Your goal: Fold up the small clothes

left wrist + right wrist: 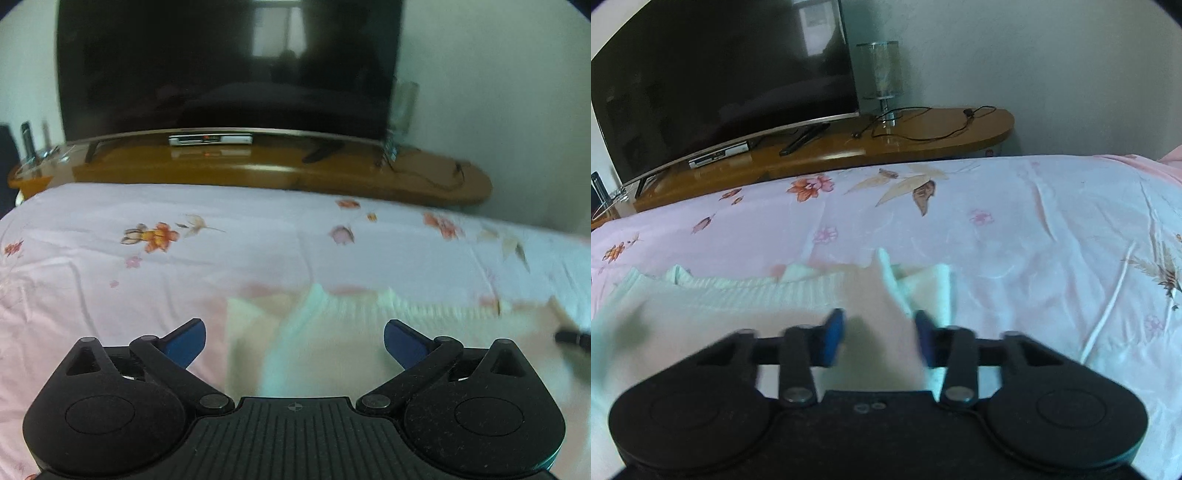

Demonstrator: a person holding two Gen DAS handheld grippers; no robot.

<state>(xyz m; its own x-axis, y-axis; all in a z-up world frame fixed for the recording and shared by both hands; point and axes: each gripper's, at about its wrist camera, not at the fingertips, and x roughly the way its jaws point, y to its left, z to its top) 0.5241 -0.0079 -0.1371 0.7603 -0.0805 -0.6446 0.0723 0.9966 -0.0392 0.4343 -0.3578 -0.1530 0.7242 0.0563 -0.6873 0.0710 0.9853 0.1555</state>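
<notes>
- My left gripper (294, 341) is spread wide, pinching nothing, over the pale garment (332, 332) at twelve o'clock.
- My right gripper (880, 334) stands partly apart above the garment (738, 295); grip unclear.
- It lies on the pink floral sheet (1015, 236).

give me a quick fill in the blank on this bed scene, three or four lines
1. The pale garment lies on a ____ floral sheet.
2. The left gripper has its jaws wide ____.
3. Behind the bed, a dark TV stands on a ____ stand.
4. The gripper pads are ____ in colour.

Missing words: pink; open; wooden; blue
</notes>
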